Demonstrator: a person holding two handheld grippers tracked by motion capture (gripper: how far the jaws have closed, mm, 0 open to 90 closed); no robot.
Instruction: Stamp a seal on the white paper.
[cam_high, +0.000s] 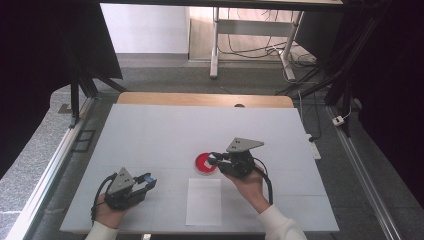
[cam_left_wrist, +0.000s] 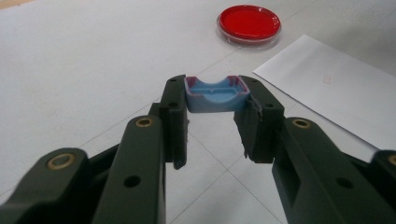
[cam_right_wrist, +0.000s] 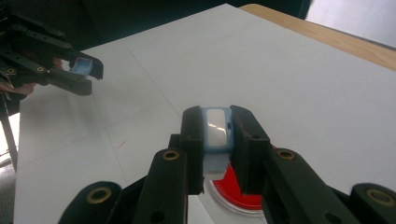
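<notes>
White tabletop (cam_high: 165, 130) takes up most of the high view, with dark curtains at both sides and a floor strewn with cables beyond its far edge. On it, a little right of centre, lies a shallow round dish (cam_high: 205, 163) with a red filling; the right gripper (cam_high: 216, 160) hangs over its 3 o'clock rim and covers that part. In the right gripper view its fingers (cam_right_wrist: 243, 140) are clamped on a small blue-framed piece with a pale middle (cam_right_wrist: 216, 129), upright between the pads; the lower end of the piece is lost behind the jaws, and the dish shows cut off underneath. At 5 o'clock from the dish lies a white sheet of paper (cam_high: 204, 201), hard to pick out against the pale surface. Well apart, at 8 o'clock from the dish, the left gripper (cam_high: 148, 181) sits near the front edge. In the left gripper view its fingers (cam_left_wrist: 173, 100) pinch a small blue cap with a purplish rim (cam_left_wrist: 214, 95), its hollow side facing up; what the cap is cannot be told.
</notes>
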